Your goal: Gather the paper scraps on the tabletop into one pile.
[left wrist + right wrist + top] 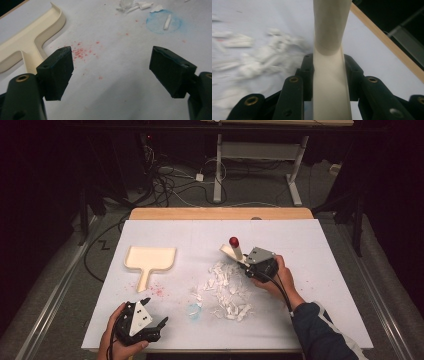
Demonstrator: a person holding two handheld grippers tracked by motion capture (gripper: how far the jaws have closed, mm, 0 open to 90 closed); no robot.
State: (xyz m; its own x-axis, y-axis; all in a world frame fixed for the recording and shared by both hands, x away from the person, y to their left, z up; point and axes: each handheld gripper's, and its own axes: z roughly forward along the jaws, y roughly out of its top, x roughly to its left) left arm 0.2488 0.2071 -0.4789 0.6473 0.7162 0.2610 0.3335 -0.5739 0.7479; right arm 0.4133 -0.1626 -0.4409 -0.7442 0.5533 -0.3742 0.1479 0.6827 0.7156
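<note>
The fingers of the right gripper [329, 75] are closed tight on the cream handle of a small brush [331, 50], which is clamped between the two black pads and runs straight up the right gripper view. In the high view the brush [235, 251] is seen tilted, its red-tipped end raised and pointing away from the person, with the right gripper [248, 264] held at the far right edge of a pile of white paper scraps [225, 290]. The scraps are spread over the middle of the white-covered bench [310, 250]; in the right gripper view they appear blurred.

The fingers of the left gripper [111, 67] are spread wide with nothing between them, above bare bench surface dusted with red specks [81, 52]. A cream dustpan [27, 42] lies just beside them, its handle pointing toward the person. In the high view the left gripper [150, 322] is held near the front edge of the bench, well apart from the dustpan [150, 259] pan. A faint blue smudge [163, 21] with a paper scrap on it lies between the left gripper and the pile.
</note>
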